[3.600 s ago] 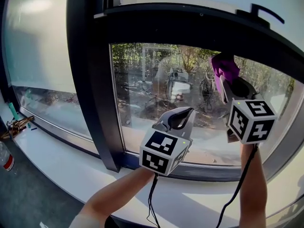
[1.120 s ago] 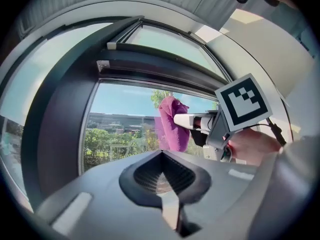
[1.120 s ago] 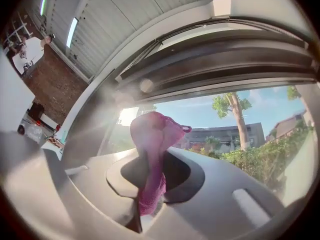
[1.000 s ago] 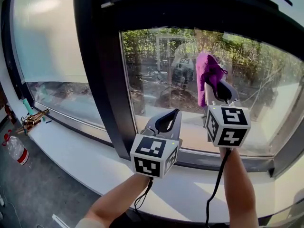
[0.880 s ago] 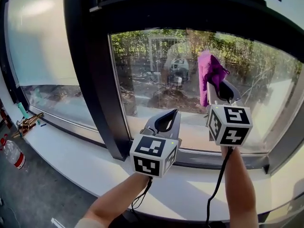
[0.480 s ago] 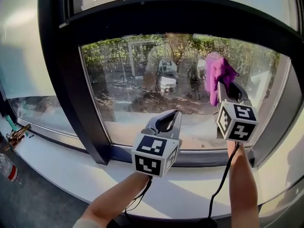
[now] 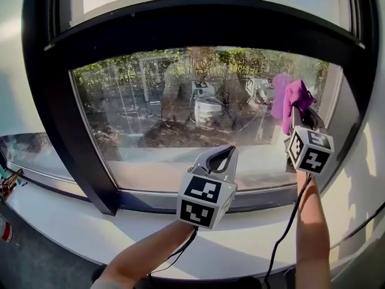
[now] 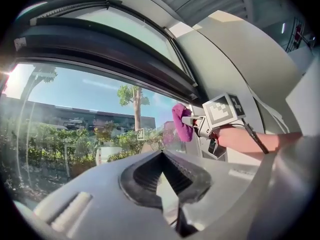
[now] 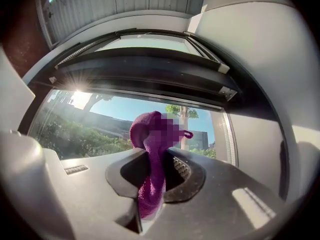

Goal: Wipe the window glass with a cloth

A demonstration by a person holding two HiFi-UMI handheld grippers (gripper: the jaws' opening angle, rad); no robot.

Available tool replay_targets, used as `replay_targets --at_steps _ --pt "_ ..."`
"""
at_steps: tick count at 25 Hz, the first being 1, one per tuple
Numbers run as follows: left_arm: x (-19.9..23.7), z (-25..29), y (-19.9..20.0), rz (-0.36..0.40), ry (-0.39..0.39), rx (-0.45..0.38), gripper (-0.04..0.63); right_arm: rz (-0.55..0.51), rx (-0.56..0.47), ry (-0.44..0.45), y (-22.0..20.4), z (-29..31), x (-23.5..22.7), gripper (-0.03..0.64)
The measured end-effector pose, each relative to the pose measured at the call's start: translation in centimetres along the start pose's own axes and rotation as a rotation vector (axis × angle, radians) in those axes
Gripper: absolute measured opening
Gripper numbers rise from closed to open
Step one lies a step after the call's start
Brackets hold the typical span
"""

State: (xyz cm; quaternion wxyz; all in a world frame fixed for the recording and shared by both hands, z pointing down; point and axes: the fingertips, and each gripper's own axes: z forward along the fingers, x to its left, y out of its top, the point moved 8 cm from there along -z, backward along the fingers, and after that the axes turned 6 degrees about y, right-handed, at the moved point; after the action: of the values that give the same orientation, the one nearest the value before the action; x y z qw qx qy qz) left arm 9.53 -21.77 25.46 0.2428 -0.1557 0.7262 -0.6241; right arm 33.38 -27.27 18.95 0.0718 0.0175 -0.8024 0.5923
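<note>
The window glass (image 7: pixel 174 119) fills the head view inside a black frame (image 7: pixel 198 26). My right gripper (image 7: pixel 296 110) is shut on a purple cloth (image 7: pixel 293 96), holding it up against the glass close to the pane's right edge. In the right gripper view the cloth (image 9: pixel 149 134) hangs out from between the jaws of that gripper (image 9: pixel 157 151). My left gripper (image 7: pixel 232 150) is low at the middle, in front of the pane's bottom, shut with nothing in it. The left gripper view shows its jaws (image 8: pixel 161 153) meeting, and the cloth (image 8: pixel 181 123) off to the right.
A white sill (image 7: pixel 108 230) runs below the pane. A thick black post (image 7: pixel 60 137) bounds the glass on the left and a white wall (image 7: pixel 367 161) stands at the right. A bottle (image 7: pixel 3 227) sits at the lower left. Cables hang from both grippers.
The right gripper has carried the purple cloth rightward across the glass to near the pane's right edge. The left gripper stays low in the middle, still shut.
</note>
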Motion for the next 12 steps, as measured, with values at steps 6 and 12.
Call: replay_targets --at_steps 6,12 --pt "-2.1 1.1 -0.1 -0.01 -0.058 -0.009 0.002 -0.008 0.018 -0.152 -0.7 -0.5 -5.7 0.078" --pt "-3.4 2.4 -0.8 0.002 -0.091 0.005 0.002 -0.013 0.066 -0.29 -2.5 -0.7 -9.7 0.078"
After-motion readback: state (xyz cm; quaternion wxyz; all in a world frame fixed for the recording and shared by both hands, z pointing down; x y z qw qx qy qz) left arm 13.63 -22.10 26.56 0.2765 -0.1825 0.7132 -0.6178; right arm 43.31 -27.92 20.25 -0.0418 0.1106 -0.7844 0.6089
